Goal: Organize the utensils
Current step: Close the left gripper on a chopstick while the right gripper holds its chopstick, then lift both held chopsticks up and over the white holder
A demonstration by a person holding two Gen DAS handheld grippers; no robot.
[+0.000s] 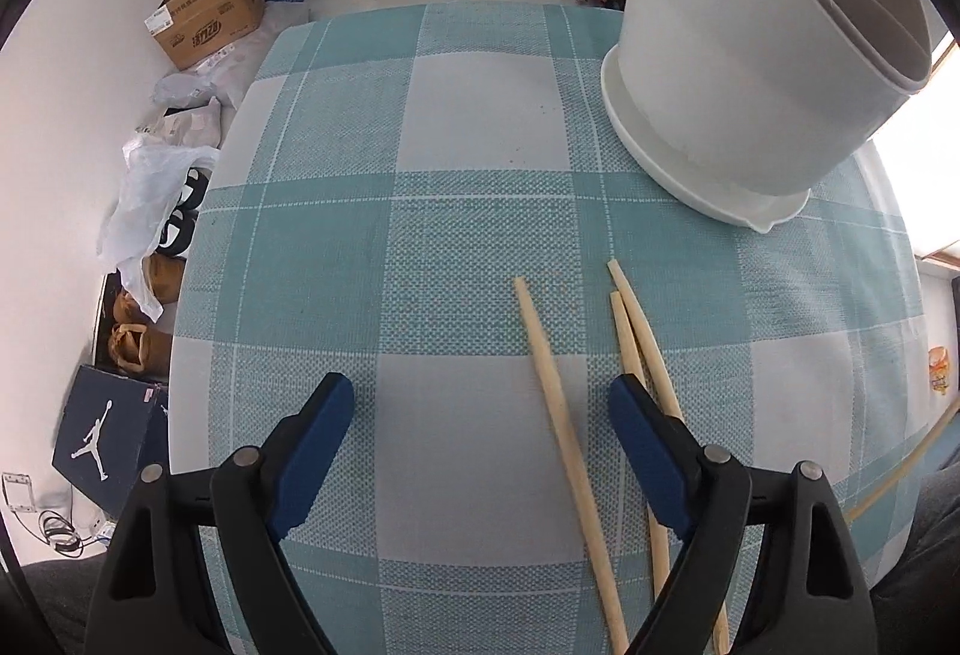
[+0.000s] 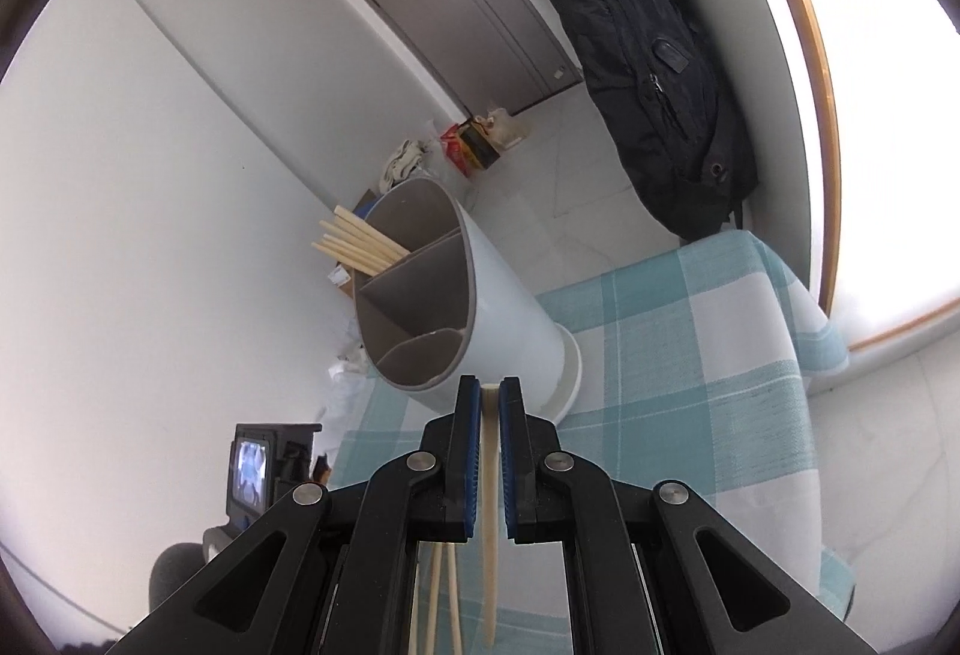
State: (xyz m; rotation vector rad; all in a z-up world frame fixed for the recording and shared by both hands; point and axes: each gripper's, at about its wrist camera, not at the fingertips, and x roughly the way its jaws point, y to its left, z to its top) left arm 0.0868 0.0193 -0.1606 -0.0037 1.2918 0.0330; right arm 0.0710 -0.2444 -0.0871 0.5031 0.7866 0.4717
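Three pale wooden chopsticks lie on the teal checked tablecloth (image 1: 480,126). One chopstick (image 1: 558,415) rests between the wide-apart fingers of my left gripper (image 1: 480,391), which is open and points down at the cloth; neither pad touches it. Two more chopsticks (image 1: 639,337) lie crossed just outside its right finger (image 1: 645,445). My right gripper (image 2: 490,391) is shut on a single chopstick (image 2: 489,481) that runs lengthwise between the pads. Just beyond it stands the white divided utensil holder (image 2: 498,295), with several chopsticks (image 2: 360,241) in its far compartment. The holder (image 1: 732,72) appears in the left wrist view too.
The holder stands on a white saucer (image 1: 690,175) near the table's far right corner. A black backpack (image 2: 648,72) hangs beyond the table. Cardboard boxes (image 1: 210,18), plastic bags (image 1: 156,187) and a dark shoe box (image 1: 108,445) crowd the floor left of the table.
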